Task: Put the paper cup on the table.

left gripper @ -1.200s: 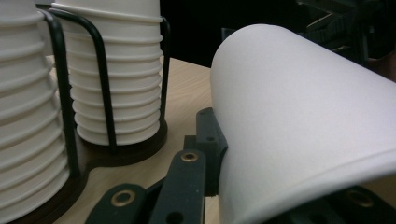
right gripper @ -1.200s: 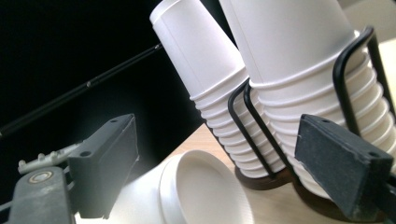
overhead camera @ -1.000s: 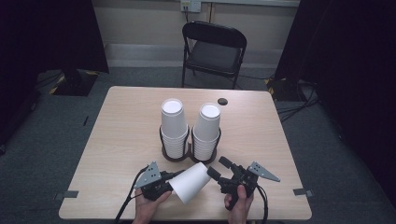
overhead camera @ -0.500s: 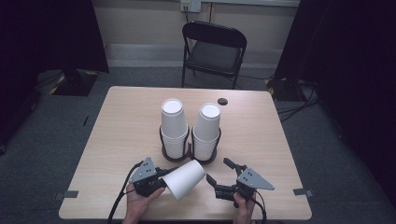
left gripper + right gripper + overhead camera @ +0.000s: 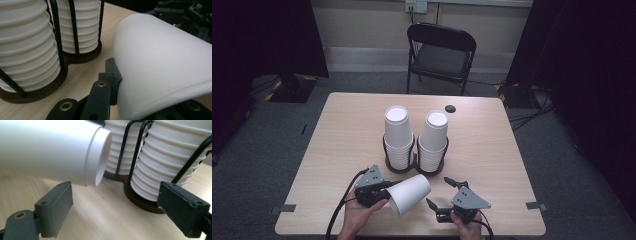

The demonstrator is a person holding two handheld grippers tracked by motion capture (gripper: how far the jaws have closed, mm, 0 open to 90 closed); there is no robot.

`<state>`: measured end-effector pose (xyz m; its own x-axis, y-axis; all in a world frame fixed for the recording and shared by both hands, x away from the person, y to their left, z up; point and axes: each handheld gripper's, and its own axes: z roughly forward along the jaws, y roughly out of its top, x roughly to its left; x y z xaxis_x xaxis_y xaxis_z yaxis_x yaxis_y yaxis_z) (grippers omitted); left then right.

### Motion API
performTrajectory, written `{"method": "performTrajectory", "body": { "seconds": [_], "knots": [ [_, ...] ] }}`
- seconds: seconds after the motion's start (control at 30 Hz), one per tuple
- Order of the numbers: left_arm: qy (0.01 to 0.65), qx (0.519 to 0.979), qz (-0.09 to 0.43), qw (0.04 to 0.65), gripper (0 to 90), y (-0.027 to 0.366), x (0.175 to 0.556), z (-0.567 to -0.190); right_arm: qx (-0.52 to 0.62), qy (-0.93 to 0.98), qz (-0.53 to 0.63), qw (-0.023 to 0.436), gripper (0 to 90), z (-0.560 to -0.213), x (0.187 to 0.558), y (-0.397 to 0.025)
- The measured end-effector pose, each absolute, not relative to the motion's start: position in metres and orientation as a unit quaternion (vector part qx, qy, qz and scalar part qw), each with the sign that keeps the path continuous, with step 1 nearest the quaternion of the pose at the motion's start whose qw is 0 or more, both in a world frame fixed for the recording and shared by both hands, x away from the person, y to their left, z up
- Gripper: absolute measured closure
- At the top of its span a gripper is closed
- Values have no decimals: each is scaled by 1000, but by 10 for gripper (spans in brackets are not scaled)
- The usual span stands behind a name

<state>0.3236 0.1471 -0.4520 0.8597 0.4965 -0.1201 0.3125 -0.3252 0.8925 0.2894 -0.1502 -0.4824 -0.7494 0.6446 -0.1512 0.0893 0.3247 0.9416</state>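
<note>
A single white paper cup (image 5: 410, 194) lies tipped on its side just above the near edge of the table (image 5: 337, 135), pinched at its rim by the left gripper (image 5: 379, 190), whose jaws are closed on the cup's wall; in the left gripper view one black jaw presses against the outside of the cup (image 5: 162, 67) while the other is hidden behind it. The cup's closed bottom points away from that gripper, toward the right gripper (image 5: 443, 193), which sits just beyond it with its jaws spread wide and nothing between them. In the right gripper view the cup's bottom end (image 5: 98, 157) hangs above and a little past the left-hand jaw, apart from both jaws. Straight ahead of both grippers, near the cup, stands a dark two-ring wire cup holder (image 5: 413, 160) on a wooden base, with a tall stack of white paper cups (image 5: 398, 134) in one ring and a second stack (image 5: 433, 138) in the other, both upright. Farther off from the tools, a small dark round object (image 5: 450, 108) rests near the table's far edge, and beyond the table stands a black folding chair (image 5: 439, 54) on the grey carpet.
</note>
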Motion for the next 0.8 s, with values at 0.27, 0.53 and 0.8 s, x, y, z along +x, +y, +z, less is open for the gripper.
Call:
{"method": "performTrajectory", "body": {
  "seconds": [0.27, 0.53, 0.8],
  "knots": [
    [252, 832, 75, 488, 862, 143, 329, -441, 178, 805, 468, 319, 136, -487, 286, -139],
    [250, 856, 59, 448, 862, 127, 332, -437, 121, 815, 421, 379, 137, -487, 279, -124],
    [246, 877, 40, 411, 861, 113, 339, -431, 98, 818, 384, 416, 172, -493, 277, -111]
  ]
}}
